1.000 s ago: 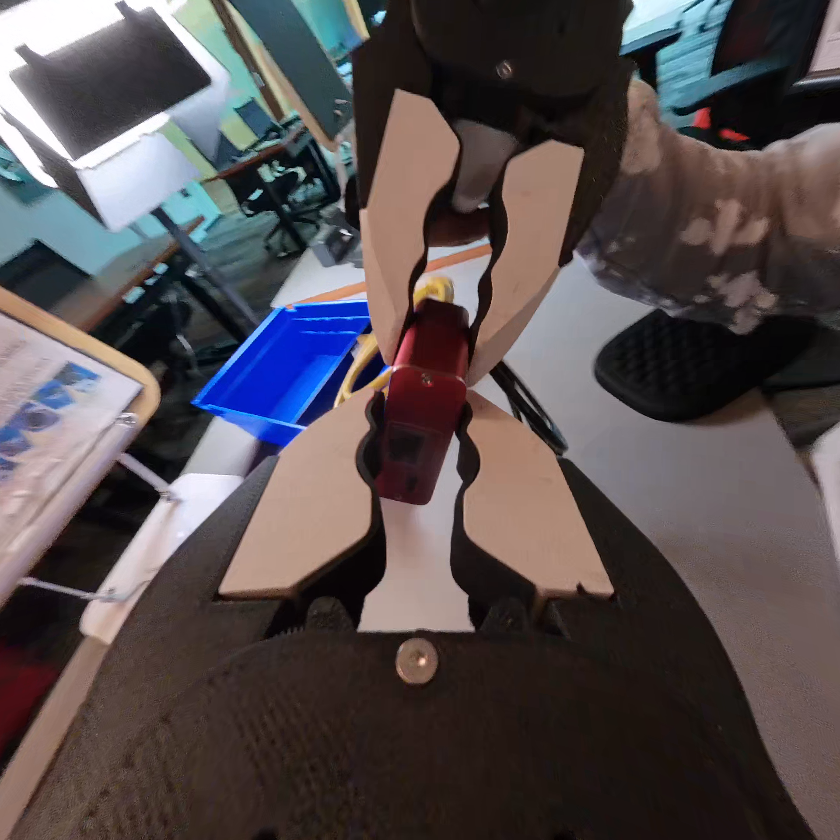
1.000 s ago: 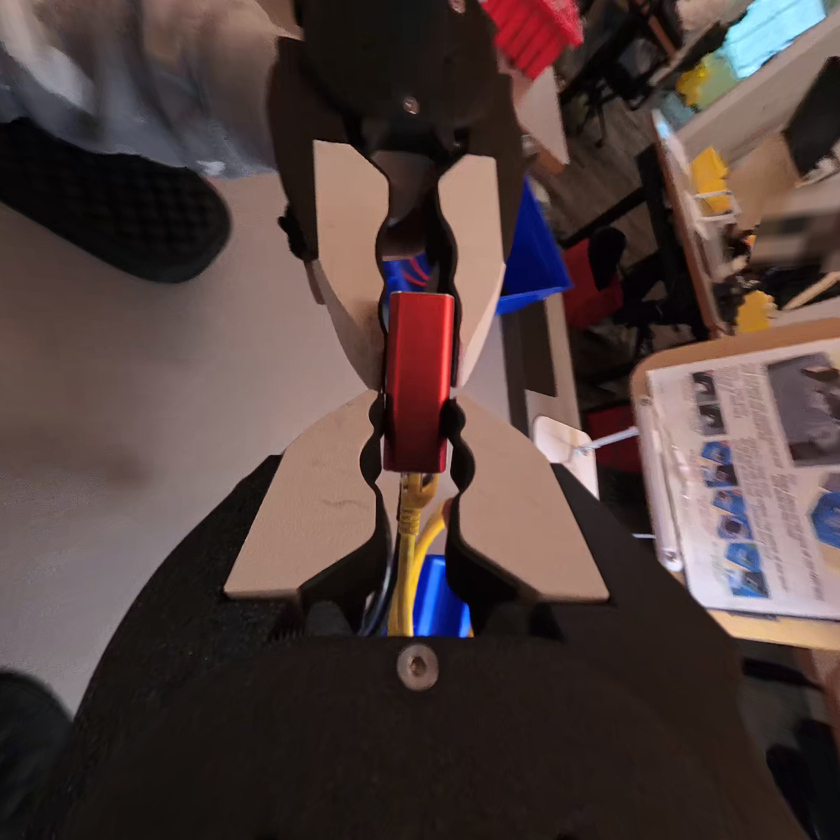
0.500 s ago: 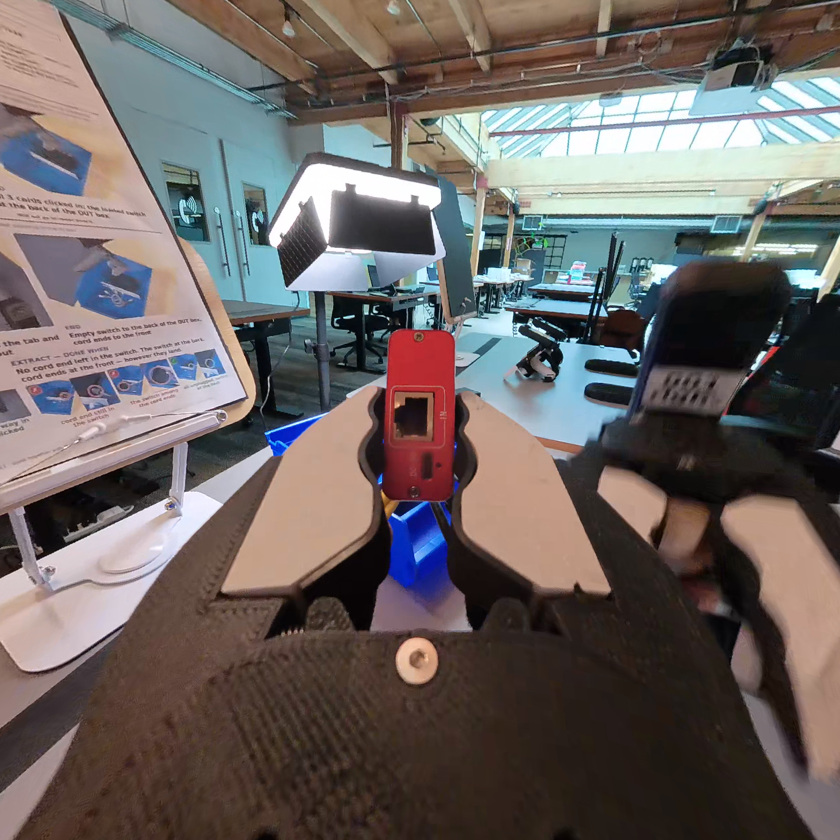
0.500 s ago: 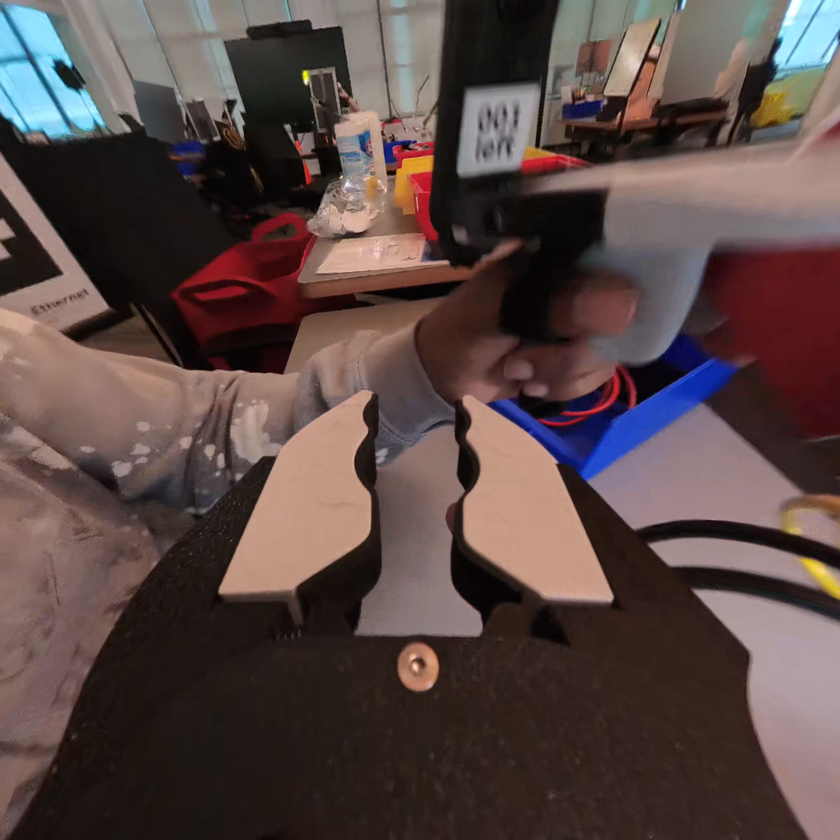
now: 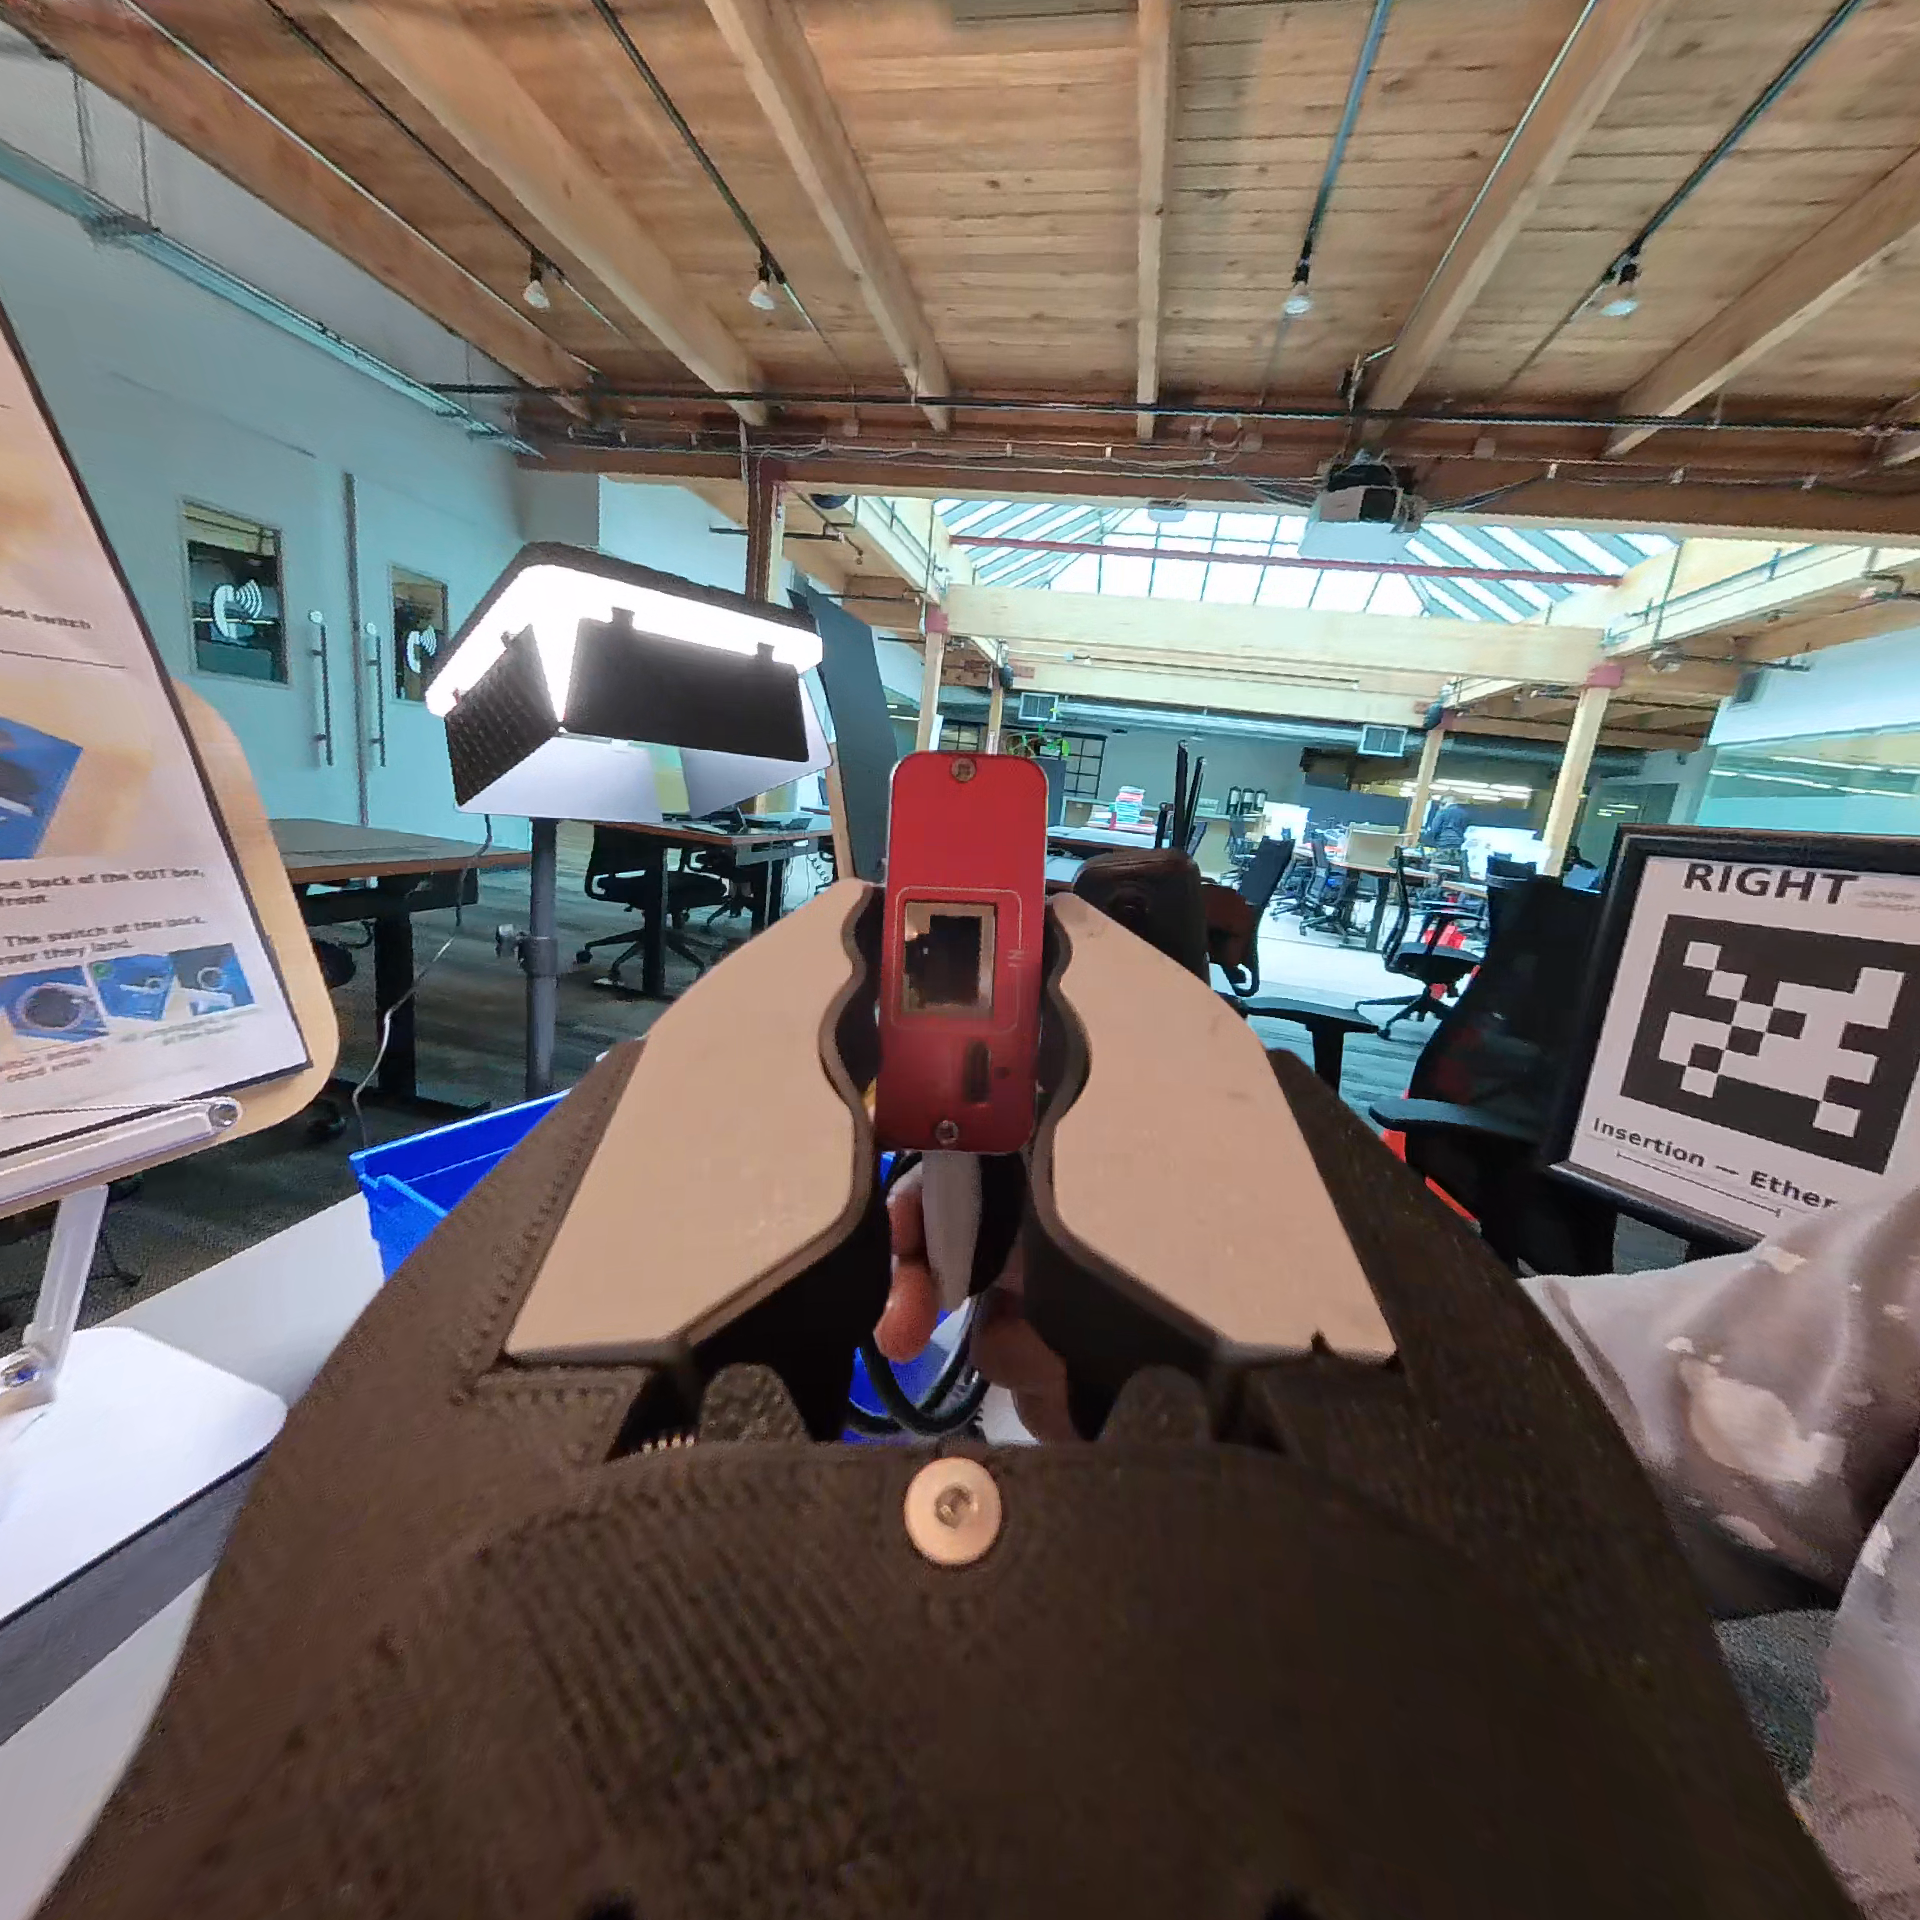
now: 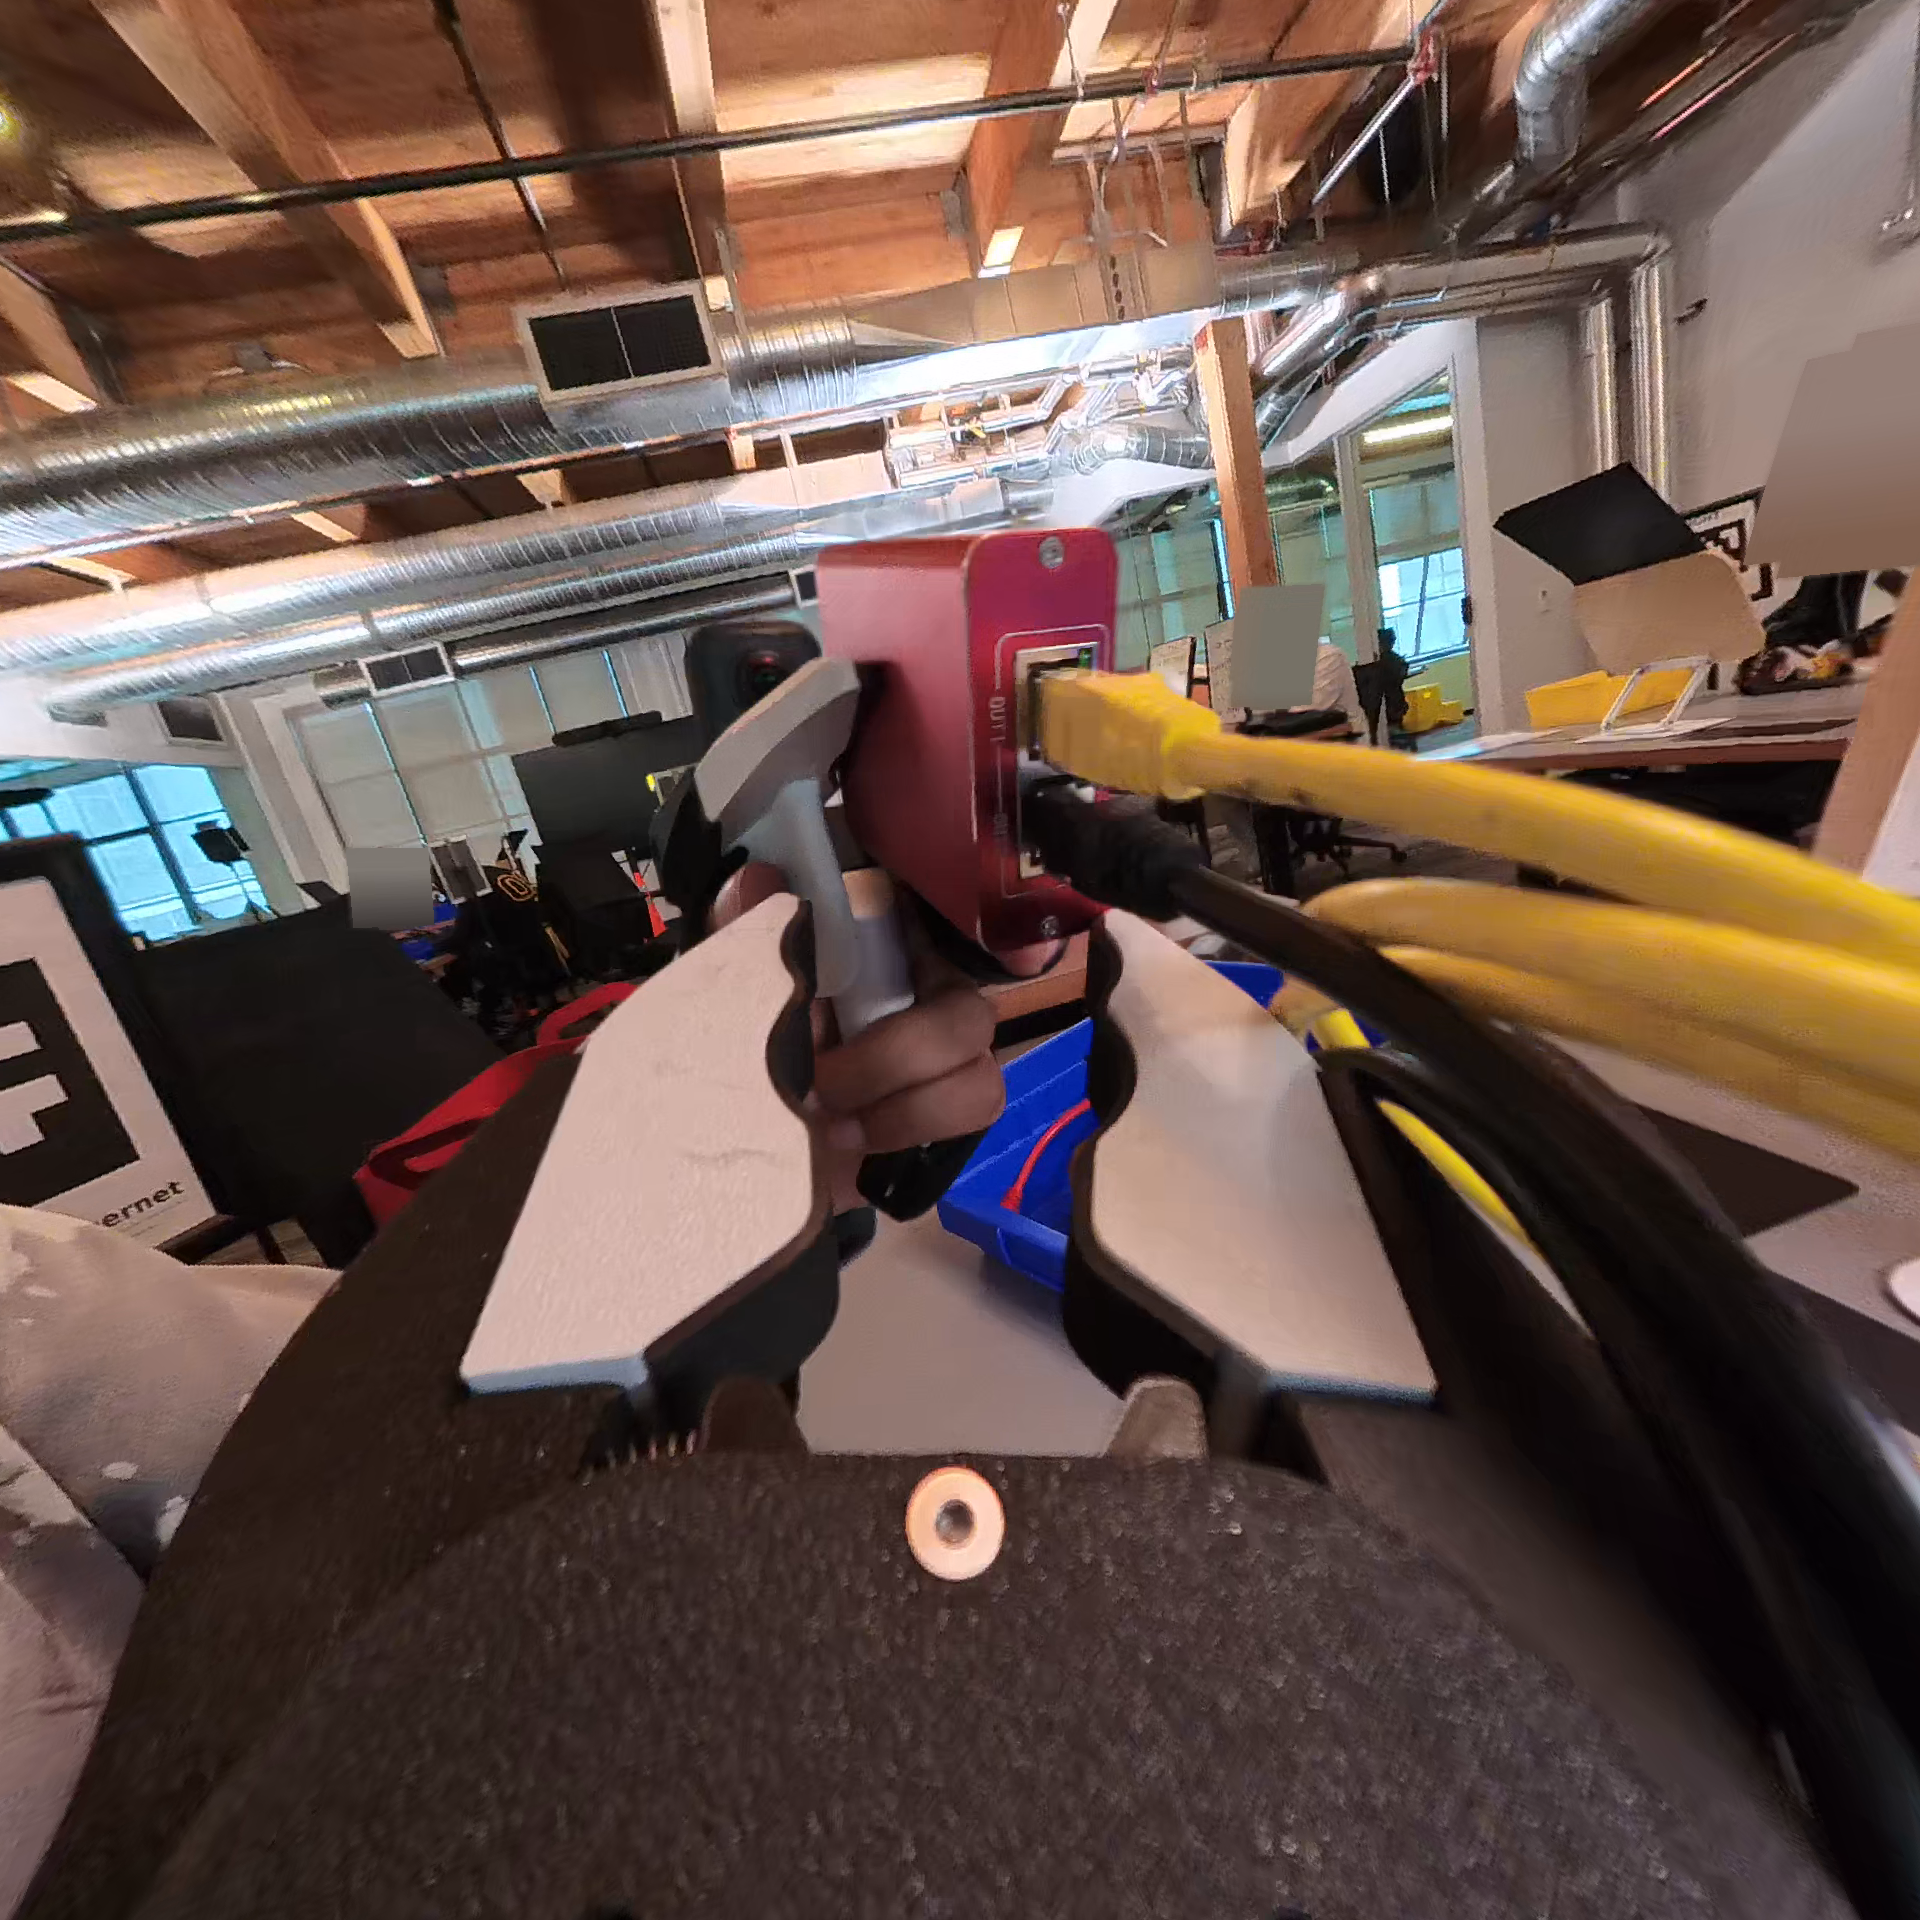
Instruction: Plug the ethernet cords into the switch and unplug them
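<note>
My left gripper (image 5: 958,920) is shut on the red switch (image 5: 956,1091) and holds it upright in the air, an empty port facing the camera. In the right wrist view the switch (image 6: 914,748) shows its other end. A yellow ethernet cord (image 6: 1132,727) and a black cord (image 6: 1117,852) are plugged in there and trail off to the right. One left finger (image 6: 779,727) presses the switch's side. My right gripper (image 6: 945,935) is open and empty, just below and before the switch's cord end, touching nothing.
A blue bin (image 5: 457,1164) stands on the white table (image 6: 935,1351) and also shows in the right wrist view (image 6: 1029,1153). An instruction board on a stand (image 5: 125,935) is at the left. A marker sign (image 5: 1756,1029) is at the right, a light panel (image 5: 623,707) behind.
The right gripper let go of the switch and came round to its cord end. The left gripper lifted the switch from over the table and holds it upright, higher.
</note>
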Action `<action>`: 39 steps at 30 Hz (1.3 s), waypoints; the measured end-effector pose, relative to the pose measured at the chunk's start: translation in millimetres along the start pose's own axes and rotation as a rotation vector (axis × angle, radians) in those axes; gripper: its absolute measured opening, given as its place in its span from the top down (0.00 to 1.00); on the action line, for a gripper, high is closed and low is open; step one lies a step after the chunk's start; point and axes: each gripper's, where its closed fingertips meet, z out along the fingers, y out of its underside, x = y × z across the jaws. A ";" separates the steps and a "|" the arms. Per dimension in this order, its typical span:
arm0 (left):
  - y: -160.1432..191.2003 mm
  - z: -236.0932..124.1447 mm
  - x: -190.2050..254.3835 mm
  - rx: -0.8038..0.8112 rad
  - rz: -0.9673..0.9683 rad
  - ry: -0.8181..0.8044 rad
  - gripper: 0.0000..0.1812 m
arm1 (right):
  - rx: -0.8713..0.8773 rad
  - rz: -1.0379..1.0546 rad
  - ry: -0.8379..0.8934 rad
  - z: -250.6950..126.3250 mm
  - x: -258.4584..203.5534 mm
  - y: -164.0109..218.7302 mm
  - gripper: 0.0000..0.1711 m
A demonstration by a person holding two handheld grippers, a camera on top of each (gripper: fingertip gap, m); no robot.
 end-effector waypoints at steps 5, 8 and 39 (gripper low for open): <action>14.2 6.1 7.8 -0.020 -0.058 0.065 0.85 | 0.018 -0.020 -0.008 -9.3 2.6 -15.4 0.73; 22.3 9.3 12.0 -0.045 -0.118 0.118 0.85 | -0.005 -0.074 0.000 -13.0 3.0 -17.4 0.74; 35.4 -16.8 17.5 -0.348 0.112 0.131 0.85 | -0.089 -0.266 -0.102 -21.2 -4.5 -2.8 0.76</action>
